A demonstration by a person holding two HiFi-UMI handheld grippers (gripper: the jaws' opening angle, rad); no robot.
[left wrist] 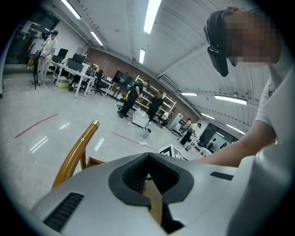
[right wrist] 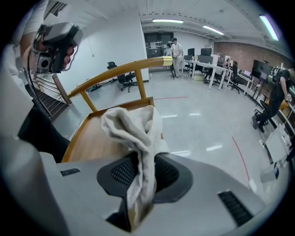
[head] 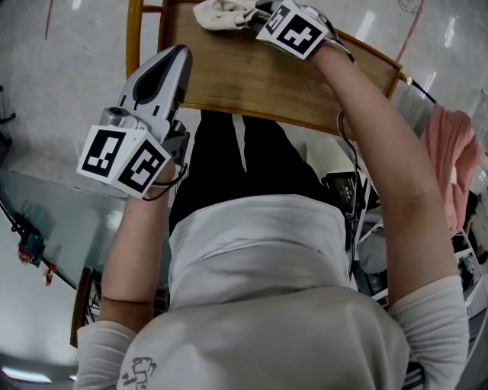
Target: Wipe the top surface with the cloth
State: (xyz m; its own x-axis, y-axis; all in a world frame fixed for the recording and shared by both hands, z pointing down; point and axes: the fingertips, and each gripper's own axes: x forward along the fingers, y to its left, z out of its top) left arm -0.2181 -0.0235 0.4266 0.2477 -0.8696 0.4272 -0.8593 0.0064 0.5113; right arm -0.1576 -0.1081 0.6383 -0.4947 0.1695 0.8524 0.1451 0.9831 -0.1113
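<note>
A crumpled off-white cloth [head: 223,14] [right wrist: 132,126] lies bunched at the far edge of the brown wooden top [head: 259,76] [right wrist: 90,145]. My right gripper [head: 255,18] [right wrist: 140,161] is shut on the cloth, which hangs down between its pads. The left gripper [head: 181,50] [left wrist: 147,159] hovers over the near left corner of the wooden top, off the surface. Its jaws are shut and hold nothing.
A curved wooden rail [right wrist: 124,69] [left wrist: 73,154] runs round the far side of the top. There is a glass table [head: 46,213] at my left and a pink cloth [head: 450,152] at my right. Desks and people stand far off on the grey floor [left wrist: 41,124].
</note>
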